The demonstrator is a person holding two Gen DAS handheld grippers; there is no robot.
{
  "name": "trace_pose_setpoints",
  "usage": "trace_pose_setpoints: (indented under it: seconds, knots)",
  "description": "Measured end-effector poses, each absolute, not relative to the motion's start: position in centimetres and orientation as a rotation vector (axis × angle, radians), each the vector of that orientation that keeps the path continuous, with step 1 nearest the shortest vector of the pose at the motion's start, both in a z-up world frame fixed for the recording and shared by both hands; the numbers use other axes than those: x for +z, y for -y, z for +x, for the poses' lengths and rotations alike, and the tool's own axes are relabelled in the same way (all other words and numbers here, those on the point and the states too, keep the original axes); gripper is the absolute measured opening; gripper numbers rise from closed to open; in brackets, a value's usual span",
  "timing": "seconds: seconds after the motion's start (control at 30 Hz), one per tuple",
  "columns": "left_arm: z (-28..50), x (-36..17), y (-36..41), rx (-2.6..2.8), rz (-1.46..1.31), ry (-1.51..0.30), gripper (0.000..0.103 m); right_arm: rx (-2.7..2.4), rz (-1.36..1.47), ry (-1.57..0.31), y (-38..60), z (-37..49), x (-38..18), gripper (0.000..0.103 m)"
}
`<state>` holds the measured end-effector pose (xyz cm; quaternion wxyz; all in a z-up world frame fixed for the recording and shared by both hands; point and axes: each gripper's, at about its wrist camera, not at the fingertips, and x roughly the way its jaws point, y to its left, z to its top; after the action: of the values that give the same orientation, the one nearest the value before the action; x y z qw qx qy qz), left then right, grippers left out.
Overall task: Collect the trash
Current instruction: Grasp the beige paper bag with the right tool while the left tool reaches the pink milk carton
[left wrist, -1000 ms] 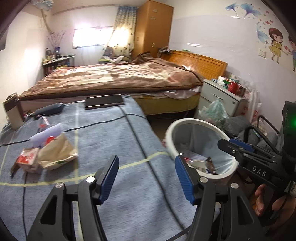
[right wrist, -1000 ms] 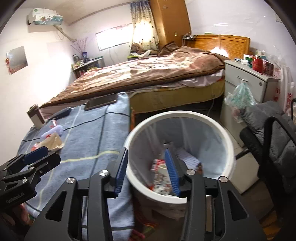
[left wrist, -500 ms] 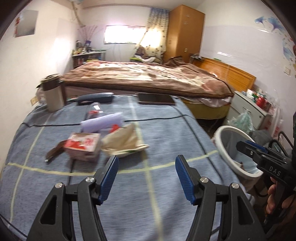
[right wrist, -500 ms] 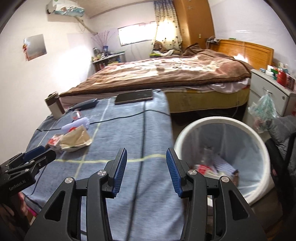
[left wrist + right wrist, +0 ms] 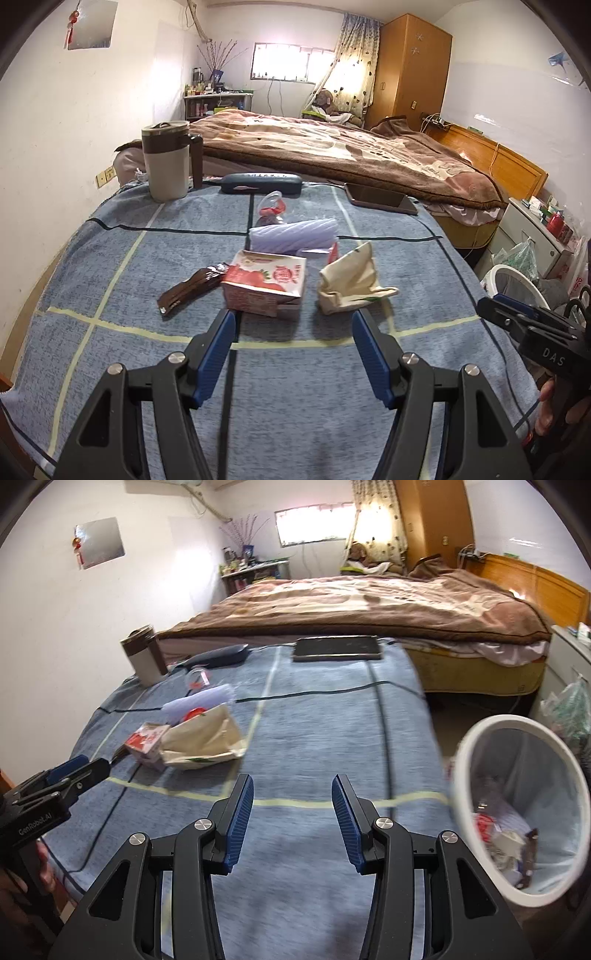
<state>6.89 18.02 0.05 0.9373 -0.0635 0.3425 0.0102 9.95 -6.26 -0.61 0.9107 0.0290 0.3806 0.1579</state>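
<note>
Left hand-held gripper [image 5: 291,343] gaping empty, jaws widening; may nudge strawberry carton [image 5: 265,286] into crumpled paper bag [image 5: 349,284].

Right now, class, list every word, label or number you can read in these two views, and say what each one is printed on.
"DAS": on the body of the right tool, seen from the left wrist view.
"GenRobot.AI": on the body of the left tool, seen from the right wrist view.
Strawberry carton: has print, too small to read.
Crumpled paper bag: markings unreadable.
Nightstand packages: too blurred.
</note>
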Motion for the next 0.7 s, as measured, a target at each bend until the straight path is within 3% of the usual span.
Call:
trace_pose_setpoints:
  seconds: [0.7]
  knots:
    - [9.7, -1.5, -22.2, -0.006, -0.161, -0.746, 0.069, 0.370, 0.192, -0.904, -0.8, 13.8, -3.2, 0.047]
